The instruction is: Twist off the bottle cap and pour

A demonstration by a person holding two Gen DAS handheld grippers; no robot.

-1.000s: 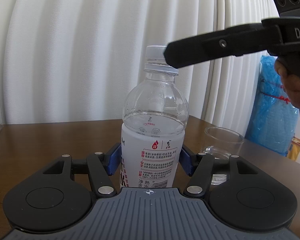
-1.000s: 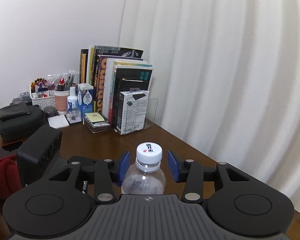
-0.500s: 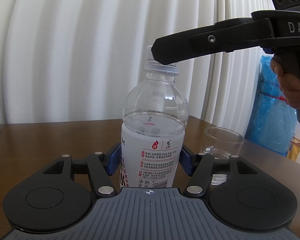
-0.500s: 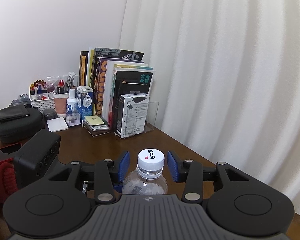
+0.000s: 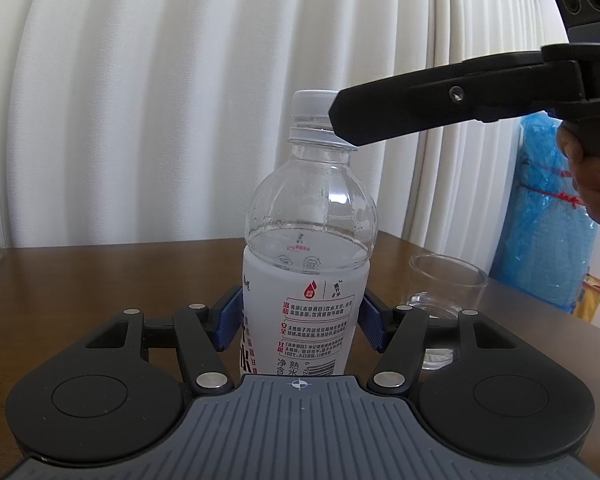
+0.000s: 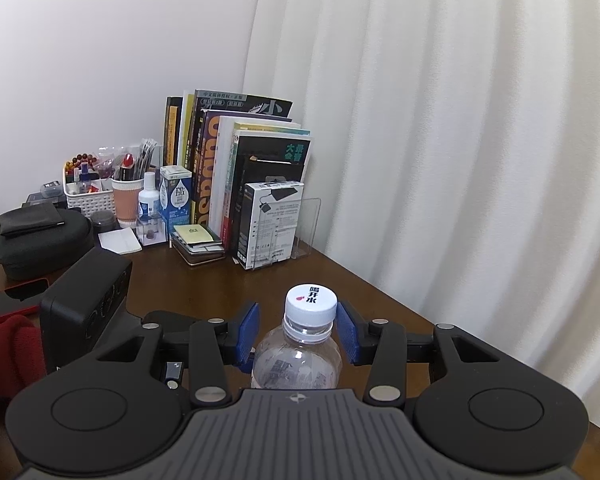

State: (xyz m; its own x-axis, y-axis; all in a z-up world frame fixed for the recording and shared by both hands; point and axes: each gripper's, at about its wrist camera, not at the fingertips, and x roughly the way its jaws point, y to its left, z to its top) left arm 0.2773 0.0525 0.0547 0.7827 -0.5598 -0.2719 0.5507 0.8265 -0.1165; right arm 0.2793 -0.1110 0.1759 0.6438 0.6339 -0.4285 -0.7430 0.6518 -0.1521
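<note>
Bottle (image 5: pixel 305 264): clear ribbed plastic, rounded shoulder, upright on brown wood tabletop (image 5: pixel 100 276) near its right edge. White wrap label, red drop logo, red and black Chinese print, barcode at the bottom. Water level just above the label top.

Cap (image 6: pixel 311 302): white, ridged skirt, on the neck; top printed 喝开水 beside a red drop.

Left gripper (image 5: pixel 299 322): blue ridged pads clamped on the labelled body, one each side.

Right gripper (image 6: pixel 298 333): black linkage, blue pads apart, flanking the neck and cap. Right pad close to the cap, contact not clear; left pad with a clear gap. Seen side-on in the left wrist view, black finger crossing in front of the neck ring.

Glass (image 5: pixel 444 288): clear, straight-walled, just right of the bottle near the tabletop's right edge.

Far-left corner: upright books (image 6: pixel 236 168) in a clear acrylic stand, white boxed item in front; carton marked "re-nu" (image 6: pixel 176 196); white slotted basket (image 6: pixel 88 196) of small items; black zip case (image 6: pixel 40 244).

White pleated curtain (image 5: pixel 180 100) behind.
</note>
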